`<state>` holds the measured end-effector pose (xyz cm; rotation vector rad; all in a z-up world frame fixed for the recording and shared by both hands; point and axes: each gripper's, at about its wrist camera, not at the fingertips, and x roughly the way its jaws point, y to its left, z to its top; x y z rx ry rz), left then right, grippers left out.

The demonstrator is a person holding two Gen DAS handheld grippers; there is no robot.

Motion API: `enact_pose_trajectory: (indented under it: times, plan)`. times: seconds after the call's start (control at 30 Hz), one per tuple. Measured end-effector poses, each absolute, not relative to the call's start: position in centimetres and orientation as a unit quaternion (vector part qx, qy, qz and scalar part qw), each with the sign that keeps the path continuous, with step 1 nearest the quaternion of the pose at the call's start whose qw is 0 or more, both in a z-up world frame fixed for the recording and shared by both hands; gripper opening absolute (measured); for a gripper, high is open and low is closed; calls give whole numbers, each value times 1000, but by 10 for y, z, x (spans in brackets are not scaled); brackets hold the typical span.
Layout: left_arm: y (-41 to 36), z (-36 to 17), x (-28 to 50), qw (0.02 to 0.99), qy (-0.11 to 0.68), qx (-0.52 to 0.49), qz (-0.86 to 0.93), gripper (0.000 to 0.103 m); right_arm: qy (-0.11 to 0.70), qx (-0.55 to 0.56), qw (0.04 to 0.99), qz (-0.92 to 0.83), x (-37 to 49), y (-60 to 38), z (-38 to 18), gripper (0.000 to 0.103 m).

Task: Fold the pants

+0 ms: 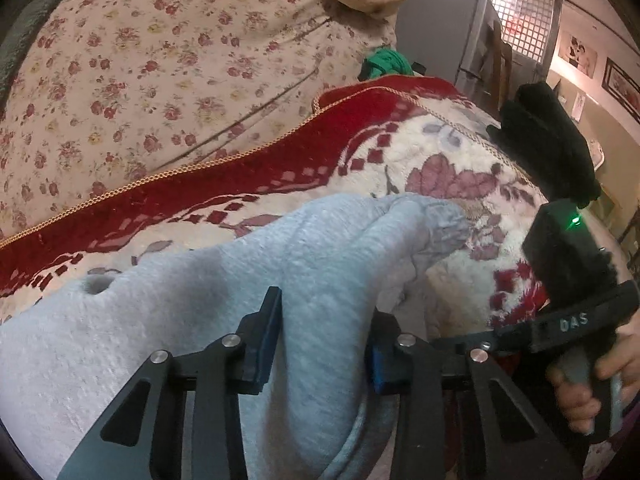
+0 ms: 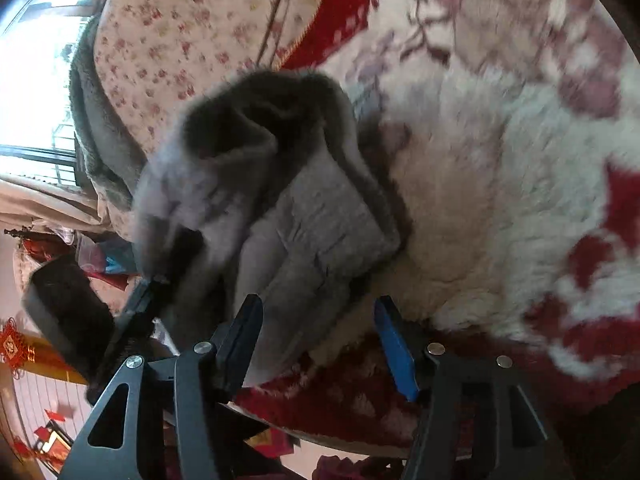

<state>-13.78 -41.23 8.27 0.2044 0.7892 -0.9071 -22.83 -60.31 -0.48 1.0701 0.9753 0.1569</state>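
Observation:
The grey fleece pants (image 1: 248, 280) lie bunched on a red and white floral blanket (image 1: 440, 152). In the left wrist view my left gripper (image 1: 326, 340) has its fingers apart with a thick fold of the pants between them. The right gripper's body (image 1: 568, 264) shows at the right, held by a hand. In the right wrist view the pants (image 2: 280, 200) hang crumpled in front of my right gripper (image 2: 320, 340), which is open; the cloth passes by its left finger (image 2: 244, 336). The left gripper (image 2: 132, 320) shows at the lower left.
A flowered sheet (image 1: 140, 60) covers the bed beyond the blanket. A green cloth (image 1: 386, 62) lies at its far edge. The blanket's front edge (image 2: 340, 432) drops to the floor below the right gripper. A bright window (image 2: 32, 80) is at the left.

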Motion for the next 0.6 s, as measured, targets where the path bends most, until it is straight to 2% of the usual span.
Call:
enact_pose_trajectory:
  times: [0.13, 0.17, 0.27, 0.3, 0.5, 0.6]
  plan:
    - [-405, 83, -125, 817, 387, 64, -422, 35, 390, 546, 737, 82, -213, -610, -23, 64]
    - [-403, 83, -121, 815, 394, 51, -422, 34, 373, 553, 740, 84, -211, -611, -25, 61]
    - [-400, 83, -118, 808, 405, 31, -427, 33, 341, 557, 749, 106, -211, -612, -23, 30]
    - [-400, 85, -120, 806, 404, 28, -432, 33, 332, 561, 750, 113, -213, -612, -20, 26]
    - [-396, 108, -145, 771, 388, -4, -505, 33, 309, 520, 784, 141, -235, -617, 19, 22]
    - [-399, 109, -165, 764, 380, 18, -521, 33, 309, 512, 790, 133, -253, -616, 28, 21]
